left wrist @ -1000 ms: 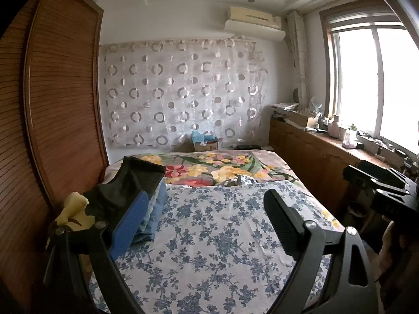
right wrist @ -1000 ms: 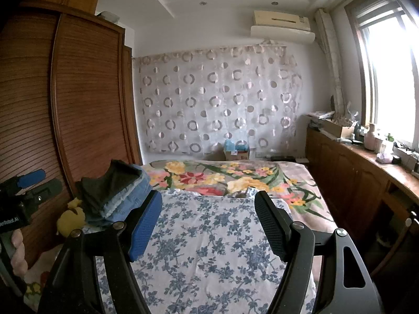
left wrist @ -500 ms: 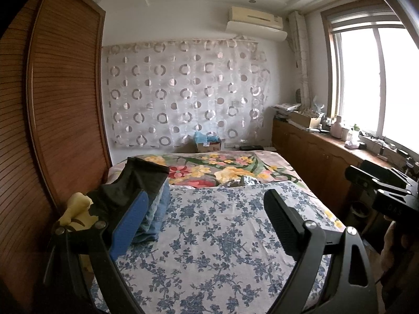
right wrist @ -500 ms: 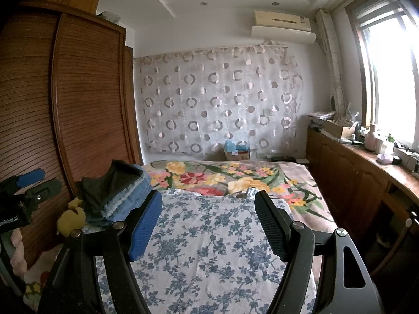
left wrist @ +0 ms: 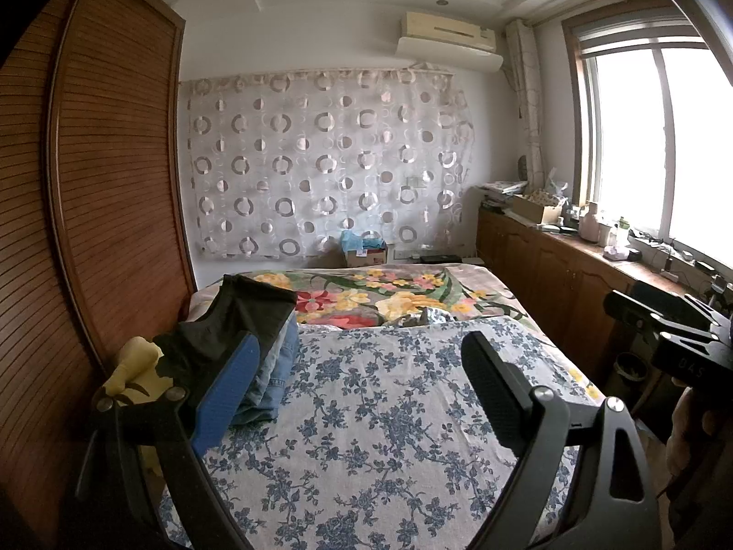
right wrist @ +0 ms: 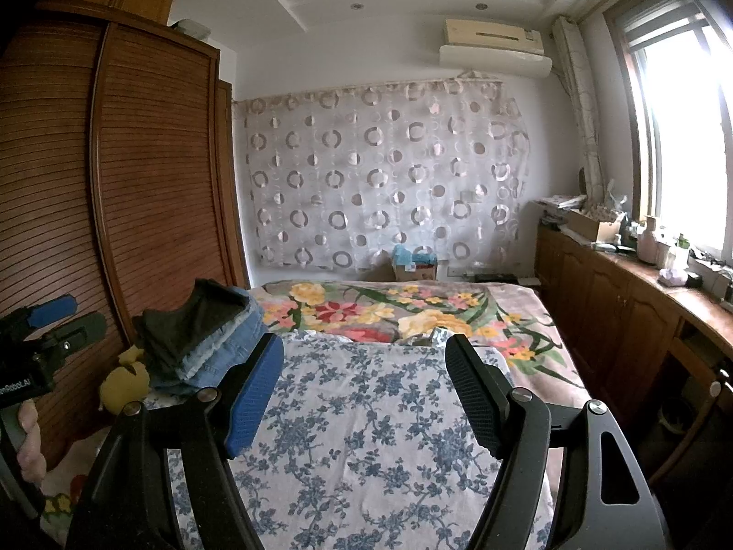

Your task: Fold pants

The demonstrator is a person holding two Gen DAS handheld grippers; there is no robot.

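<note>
- Left gripper [left wrist: 362, 357]: jaws wide apart, nothing between them, only bedding behind the gap. Blue pad on one finger, black ribbed pad on the other.
- Right gripper [right wrist: 364, 366]: jaws also spread, a bit narrower than the left, empty. Same blue/black pad pairing.
- Both hover over the blue-floral sheet [left wrist: 366, 421], pointing along the bed toward the far wall, tilted slightly down. Neither touches fabric.
- Pants: folded stack [right wrist: 201, 334] at the left edge of the bed, next to the wooden wardrobe [right wrist: 151, 183]. Dark pair [left wrist: 238, 321] on top, denim layers [right wrist: 229, 353] under it. In the left wrist view the blue pad overlaps the stack in frame; can't tell contact, it looks like the stack is just behind.
- Yellow plush toy [right wrist: 123, 382] sits between the stack and the wardrobe, touching the stack's near corner.
- Beyond the floral sheet: a blanket with big red/yellow flowers [left wrist: 389, 293] covers the far half of the bed.
- A small crumpled grey item [left wrist: 423, 318] lies at the seam between sheet and blanket; can't tell what it is.
- Cardboard box [right wrist: 414, 268] at the head of the bed, below the circle-pattern curtain [right wrist: 380, 183].
- Cabinet run [left wrist: 549, 266] under the window on the right, top cluttered with bottles and boxes.
- Each gripper shows at the edge of the other's view, with part of a hand [right wrist: 30, 440] on the left gripper's handle.
</note>
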